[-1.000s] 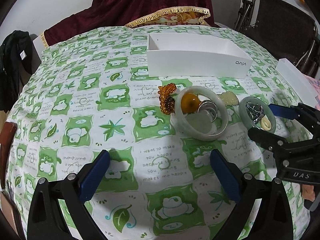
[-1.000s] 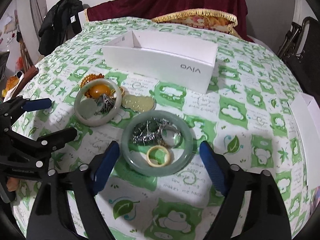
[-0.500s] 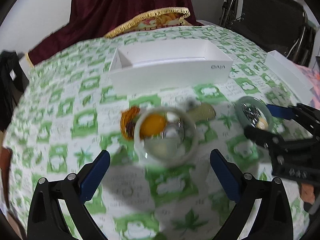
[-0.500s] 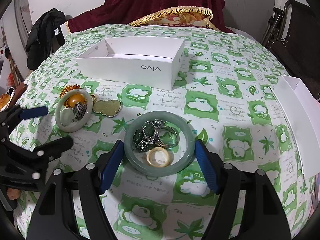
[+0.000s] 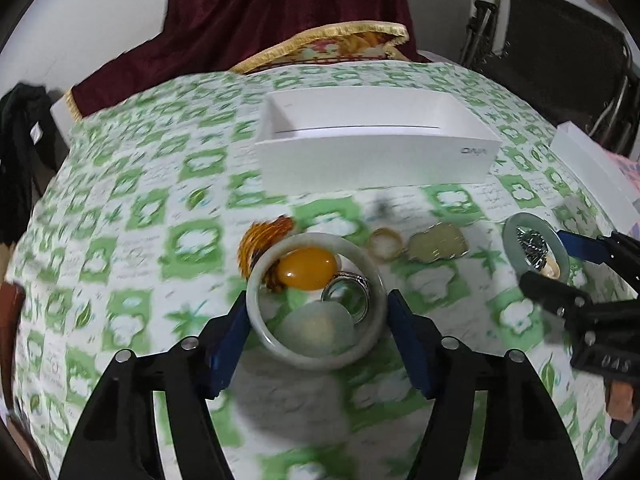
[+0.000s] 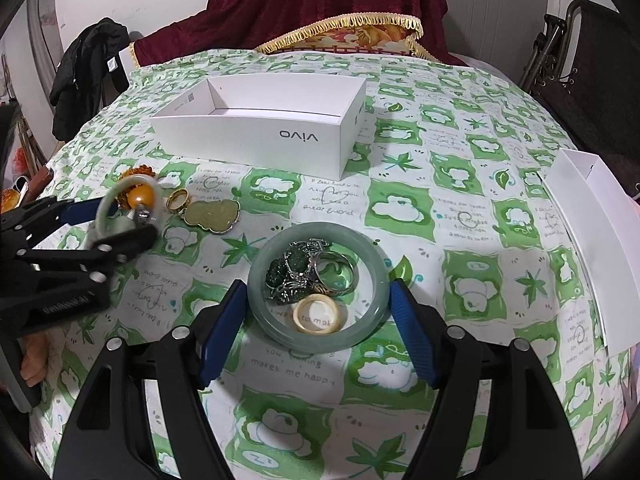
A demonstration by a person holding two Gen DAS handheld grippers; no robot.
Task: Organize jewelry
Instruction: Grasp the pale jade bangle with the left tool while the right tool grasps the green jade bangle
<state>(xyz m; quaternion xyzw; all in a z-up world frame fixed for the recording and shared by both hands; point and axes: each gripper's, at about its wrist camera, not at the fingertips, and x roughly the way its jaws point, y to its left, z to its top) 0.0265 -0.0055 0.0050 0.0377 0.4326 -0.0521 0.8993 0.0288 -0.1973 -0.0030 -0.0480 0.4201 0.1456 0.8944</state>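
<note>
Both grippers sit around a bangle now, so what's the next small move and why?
Probably lift both straight up toward the white box. The left gripper has just been closing on the pale bangle, the right gripper clasps the green bangle, and the box is empty.

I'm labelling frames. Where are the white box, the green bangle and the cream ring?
white box (image 6: pixel 256 148): right wrist view, front wall.
green bangle (image 6: pixel 378 268): right wrist view, right rim.
cream ring (image 6: pixel 301 313): right wrist view, left band, inside the green bangle.
</note>
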